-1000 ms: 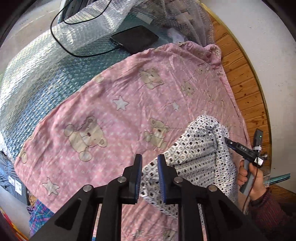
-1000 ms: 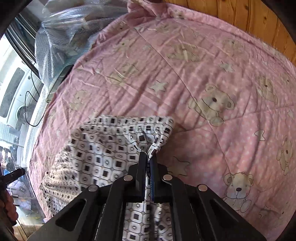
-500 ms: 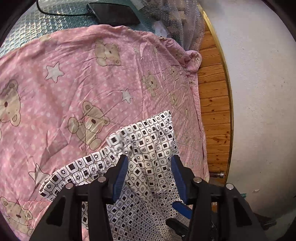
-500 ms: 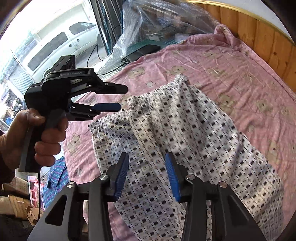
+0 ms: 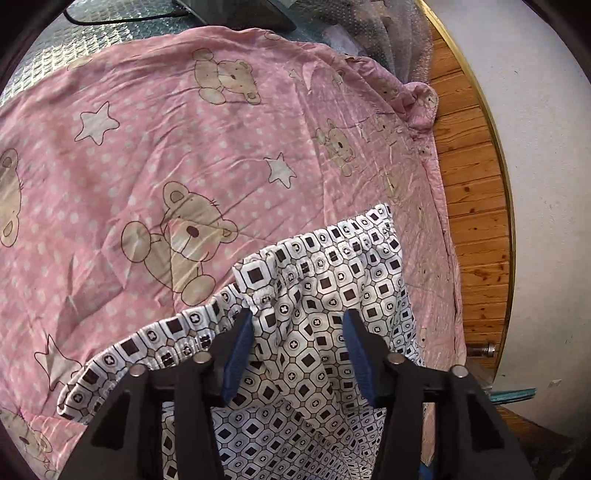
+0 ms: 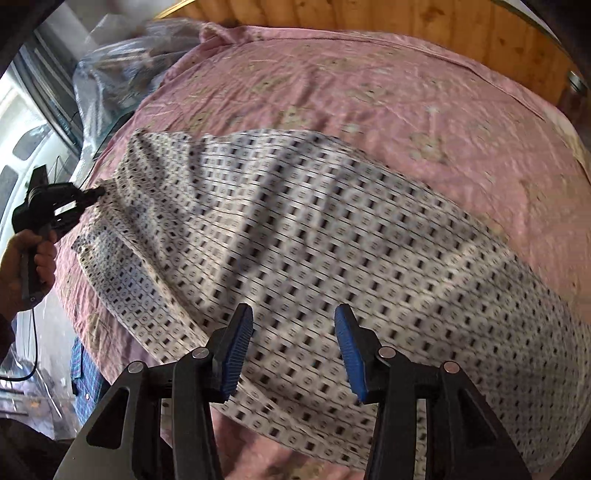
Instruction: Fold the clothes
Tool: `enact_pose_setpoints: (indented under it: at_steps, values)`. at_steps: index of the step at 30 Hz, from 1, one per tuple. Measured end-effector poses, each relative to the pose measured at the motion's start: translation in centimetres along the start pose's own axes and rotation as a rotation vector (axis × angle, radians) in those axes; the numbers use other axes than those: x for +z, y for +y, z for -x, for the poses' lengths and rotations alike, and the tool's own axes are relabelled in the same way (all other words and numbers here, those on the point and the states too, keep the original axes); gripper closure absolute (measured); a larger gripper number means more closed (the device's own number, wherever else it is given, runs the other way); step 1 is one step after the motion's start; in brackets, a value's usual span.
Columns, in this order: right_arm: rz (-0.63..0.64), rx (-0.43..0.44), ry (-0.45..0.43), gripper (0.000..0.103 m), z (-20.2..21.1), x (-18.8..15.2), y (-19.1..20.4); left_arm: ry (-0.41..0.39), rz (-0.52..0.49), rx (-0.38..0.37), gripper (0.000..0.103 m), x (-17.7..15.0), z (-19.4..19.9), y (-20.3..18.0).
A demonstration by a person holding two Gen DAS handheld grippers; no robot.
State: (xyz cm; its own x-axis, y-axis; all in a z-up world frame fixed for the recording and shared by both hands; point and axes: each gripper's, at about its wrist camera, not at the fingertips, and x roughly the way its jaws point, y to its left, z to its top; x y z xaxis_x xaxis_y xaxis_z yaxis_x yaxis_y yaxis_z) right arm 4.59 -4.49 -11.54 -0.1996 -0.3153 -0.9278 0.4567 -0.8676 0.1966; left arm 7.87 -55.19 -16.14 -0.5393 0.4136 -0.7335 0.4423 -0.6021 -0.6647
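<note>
A white garment (image 5: 325,295) printed with black squares lies spread on the pink bear-print sheet (image 5: 155,147). My left gripper (image 5: 299,350) is open, its blue pads (image 5: 238,354) wide apart over the gathered waistband edge, gripping nothing. In the right wrist view the garment (image 6: 314,229) stretches across the bed, blurred by motion. My right gripper (image 6: 293,347) is open just above its near edge. The left gripper (image 6: 96,194), held by a hand (image 6: 35,254), has its tips at the garment's far left corner.
A wooden board (image 5: 469,192) and a white wall run along the bed's right side. Bubble wrap (image 5: 388,40) and a black device with a cable (image 5: 236,11) lie beyond the sheet. A blue plaid cloth (image 6: 86,373) hangs off the bed's left edge, near a window (image 6: 22,122).
Both grippers, shut or nearly shut on the garment a second ago, have opened and let it go. The garment has settled flat on the sheet. The right gripper's view has swung.
</note>
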Motion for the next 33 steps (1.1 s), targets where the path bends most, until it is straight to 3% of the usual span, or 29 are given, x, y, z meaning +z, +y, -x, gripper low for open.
enact_pose_setpoints:
  at_steps: [1, 5, 8, 12, 18, 22, 25, 27, 30, 31, 33]
  values:
    - [-0.051, -0.028, -0.005, 0.057, 0.8, -0.8, -2.0, -0.003, -0.032, 0.005, 0.103, -0.1, 0.5, -0.6]
    - [-0.281, -0.089, -0.021, 0.055, 4.0, -5.8, -9.9, -0.038, -0.123, -0.016, 0.103, -1.3, 6.6, -1.9]
    - [-0.456, -0.046, -0.033, 0.055, 5.1, -9.5, -14.0, 0.000, -0.119, 0.066, 0.103, -1.9, 8.2, 0.7]
    - [-0.624, -0.009, -0.074, 0.055, 6.4, -13.4, -17.7, 0.040, -0.144, 0.144, 0.103, -2.7, 6.2, 3.2]
    - [-0.819, -0.004, -0.172, 0.055, 9.7, -19.2, -23.4, 0.008, -0.181, 0.174, 0.102, -3.3, 6.3, 4.2]
    - [-0.979, -0.049, -0.269, 0.055, 12.7, -23.4, -29.4, 0.019, -0.201, 0.202, 0.099, -3.2, 5.1, 4.9]
    - [-1.071, -0.132, -0.321, 0.056, 14.0, -25.2, -33.8, -0.002, -0.116, 0.151, 0.092, -2.9, 4.7, 5.4]
    - [-1.136, -0.156, -0.305, 0.064, 13.9, -26.1, -36.3, -0.007, -0.103, 0.122, 0.087, -3.0, 4.5, 4.9]
    - [-1.161, -0.123, -0.310, 0.080, 13.7, -26.4, -37.8, 0.003, -0.138, 0.151, 0.087, -3.3, 4.1, 4.0]
    - [-1.143, -0.130, -0.310, 0.094, 13.9, -26.2, -37.7, 0.007, -0.150, 0.161, 0.087, -3.4, 4.0, 3.7]
    - [-1.112, -0.162, -0.325, 0.099, 14.6, -26.2, -37.2, 0.002, -0.166, 0.169, 0.087, -3.5, 4.2, 3.4]
